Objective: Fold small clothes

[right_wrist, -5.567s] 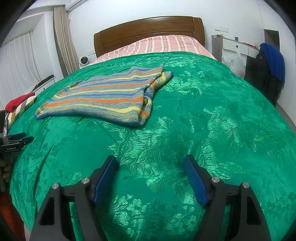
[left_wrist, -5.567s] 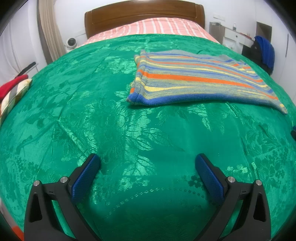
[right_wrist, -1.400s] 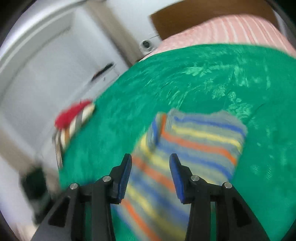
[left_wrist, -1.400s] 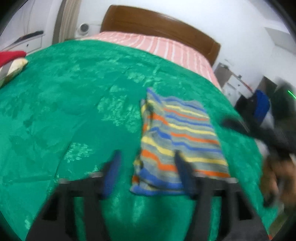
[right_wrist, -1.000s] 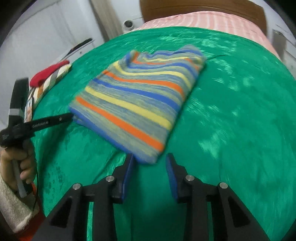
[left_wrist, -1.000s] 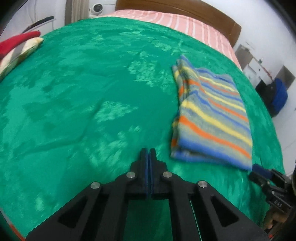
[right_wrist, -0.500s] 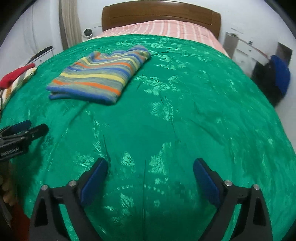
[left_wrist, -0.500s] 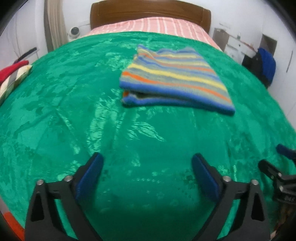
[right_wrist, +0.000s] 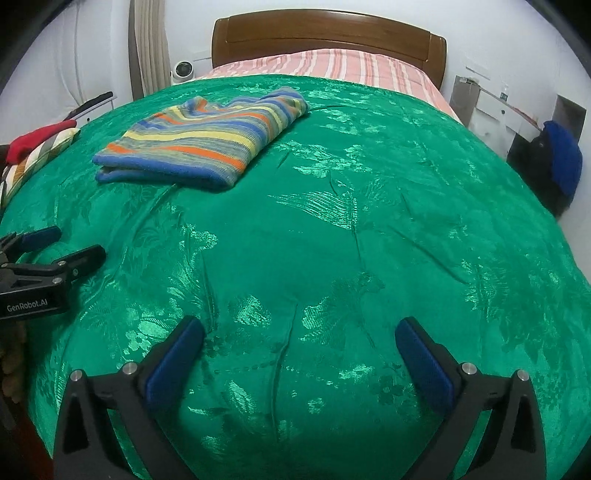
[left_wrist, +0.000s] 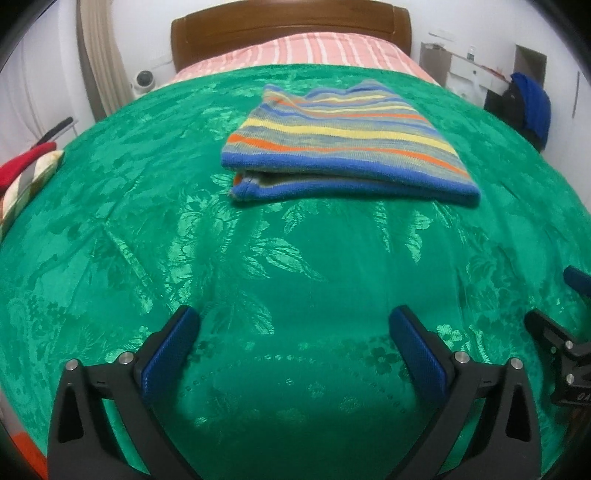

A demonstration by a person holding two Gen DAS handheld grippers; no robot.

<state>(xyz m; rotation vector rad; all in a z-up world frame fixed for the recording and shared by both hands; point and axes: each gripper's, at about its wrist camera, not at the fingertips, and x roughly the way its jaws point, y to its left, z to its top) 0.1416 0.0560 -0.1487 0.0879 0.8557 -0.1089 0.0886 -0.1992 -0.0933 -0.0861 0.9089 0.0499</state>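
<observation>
A striped knit garment (left_wrist: 343, 144) in blue, yellow and orange lies folded into a compact rectangle on the green bedspread (left_wrist: 295, 266). It also shows in the right wrist view (right_wrist: 201, 142), at the far left of the bed. My left gripper (left_wrist: 295, 338) is open and empty, low over the near part of the bed, well short of the garment. My right gripper (right_wrist: 299, 345) is open and empty, near the bed's front edge, right of the left gripper (right_wrist: 55, 245), which shows at its left.
A wooden headboard (left_wrist: 291, 27) and a pink striped sheet (left_wrist: 325, 50) lie at the far end. A red and checked cloth pile (left_wrist: 26, 173) sits at the left edge. A dark chair with blue clothing (right_wrist: 554, 162) stands to the right.
The garment went from a wide single fold to a compact rectangle. Both grippers released it, opened wide and drew back toward the near edge of the bed.
</observation>
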